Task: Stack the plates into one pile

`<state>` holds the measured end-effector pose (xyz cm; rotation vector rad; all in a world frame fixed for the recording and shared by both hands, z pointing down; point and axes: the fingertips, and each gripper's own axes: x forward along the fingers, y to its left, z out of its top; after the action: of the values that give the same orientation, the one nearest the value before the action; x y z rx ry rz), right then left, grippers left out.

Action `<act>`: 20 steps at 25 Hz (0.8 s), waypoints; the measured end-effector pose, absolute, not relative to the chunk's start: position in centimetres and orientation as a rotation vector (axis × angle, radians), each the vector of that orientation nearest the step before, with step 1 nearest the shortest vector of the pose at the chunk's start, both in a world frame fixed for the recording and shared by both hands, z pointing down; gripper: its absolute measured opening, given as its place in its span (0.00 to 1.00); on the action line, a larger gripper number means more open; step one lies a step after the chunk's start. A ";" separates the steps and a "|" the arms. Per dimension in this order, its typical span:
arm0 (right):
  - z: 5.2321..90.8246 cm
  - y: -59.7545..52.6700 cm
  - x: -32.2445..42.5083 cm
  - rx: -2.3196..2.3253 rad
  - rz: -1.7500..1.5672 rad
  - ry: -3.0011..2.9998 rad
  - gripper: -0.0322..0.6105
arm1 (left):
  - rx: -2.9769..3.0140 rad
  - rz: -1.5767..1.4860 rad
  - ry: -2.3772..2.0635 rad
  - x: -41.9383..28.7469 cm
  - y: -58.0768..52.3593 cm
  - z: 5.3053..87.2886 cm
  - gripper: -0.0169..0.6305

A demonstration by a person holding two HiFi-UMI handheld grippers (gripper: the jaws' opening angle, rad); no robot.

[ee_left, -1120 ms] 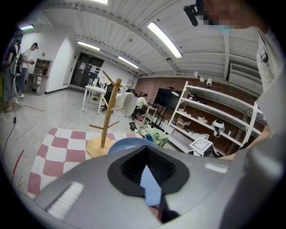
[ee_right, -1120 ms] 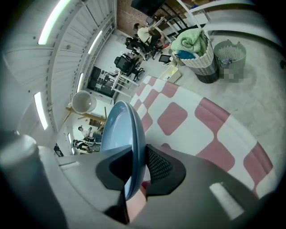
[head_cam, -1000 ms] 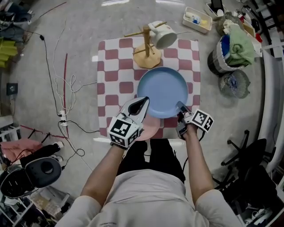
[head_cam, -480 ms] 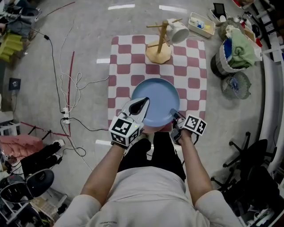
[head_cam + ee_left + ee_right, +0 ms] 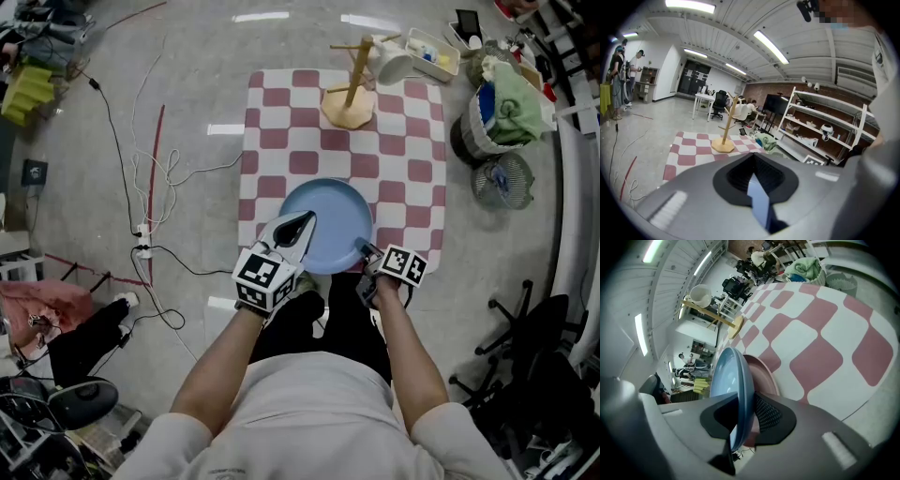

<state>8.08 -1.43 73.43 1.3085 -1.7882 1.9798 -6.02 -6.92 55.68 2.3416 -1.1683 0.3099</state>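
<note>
There are two plates. The right gripper (image 5: 738, 420) has its fingers clamped on the rim of the one blue plate (image 5: 729, 380). It is just over the one pink plate (image 5: 764, 376) on the checked mat (image 5: 820, 333). The left gripper (image 5: 298, 223) has its fingers together.

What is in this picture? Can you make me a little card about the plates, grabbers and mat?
blue plate: held at its near rim by both grippers
pink plate: just under the blue plate
left gripper: shut on blue plate's rim
right gripper: shut on blue plate's rim
checkered mat: on the floor
mug tree: far end of mat, white mug hanging
</note>
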 end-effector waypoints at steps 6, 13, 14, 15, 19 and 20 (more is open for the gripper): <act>74.4 -0.6 8.1 1.263 1.856 -1.747 0.16 | 2.353 0.308 -1.172 -6.2 -6.7 55.2 0.04; 75.4 0.4 9.0 1.175 1.573 -1.668 0.19 | 2.364 0.305 -1.172 -5.9 -6.5 54.9 0.04; 75.4 0.5 9.1 1.169 1.550 -1.662 0.19 | 2.365 0.306 -1.171 -5.9 -6.4 54.8 0.04; 75.4 0.6 9.3 1.167 1.533 -1.657 0.19 | 2.367 0.306 -1.169 -5.8 -6.4 54.7 0.04; 74.7 0.5 10.3 1.194 1.506 -1.659 0.19 | 2.367 0.312 -1.164 -5.5 -6.4 54.7 0.04; 74.4 0.4 10.5 1.199 1.498 -1.666 0.19 | 2.361 0.316 -1.162 -5.4 -6.3 54.8 0.04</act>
<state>10.46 0.40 74.37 1.1989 -1.6657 1.4982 -5.43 -6.30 54.83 2.3613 -1.1623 0.3158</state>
